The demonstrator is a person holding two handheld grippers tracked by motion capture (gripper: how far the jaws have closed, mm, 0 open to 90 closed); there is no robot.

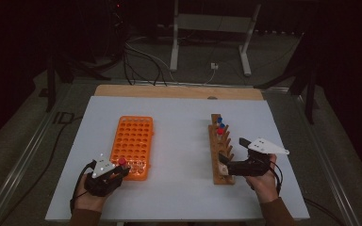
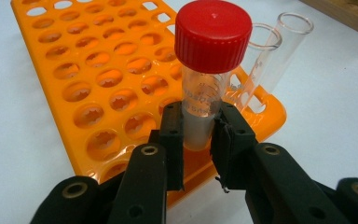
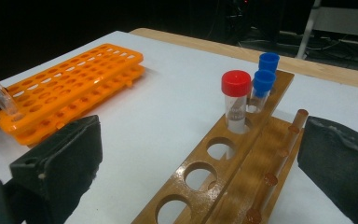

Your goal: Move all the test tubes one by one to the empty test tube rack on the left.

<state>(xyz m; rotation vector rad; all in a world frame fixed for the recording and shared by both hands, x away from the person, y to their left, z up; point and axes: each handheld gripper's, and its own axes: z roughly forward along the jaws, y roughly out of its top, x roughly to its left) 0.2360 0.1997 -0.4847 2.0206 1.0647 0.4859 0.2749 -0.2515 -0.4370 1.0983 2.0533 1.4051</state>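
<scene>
My left gripper (image 2: 198, 128) is shut on a clear tube with a red cap (image 2: 213, 35), held upright over the near right corner of the orange rack (image 2: 98, 70). In the high view this tube (image 1: 122, 161) is at the rack's (image 1: 133, 143) near edge. Whether its lower end sits in a hole I cannot tell. Two clear uncapped tubes (image 2: 265, 60) stand in the rack just behind it. My right gripper (image 3: 200, 172) is open, its jaws wide apart on either side of the near end of the wooden rack (image 3: 242, 154), with nothing between the pads. It shows as the right gripper (image 1: 231, 162) in the high view.
The wooden rack (image 1: 220, 148) holds a red-capped tube (image 3: 236, 100) and two blue-capped tubes (image 3: 265, 72) at its far end; its near holes are vacant. White table top (image 1: 179, 141) lies between the two racks. Cables and a metal stand are on the floor beyond the table.
</scene>
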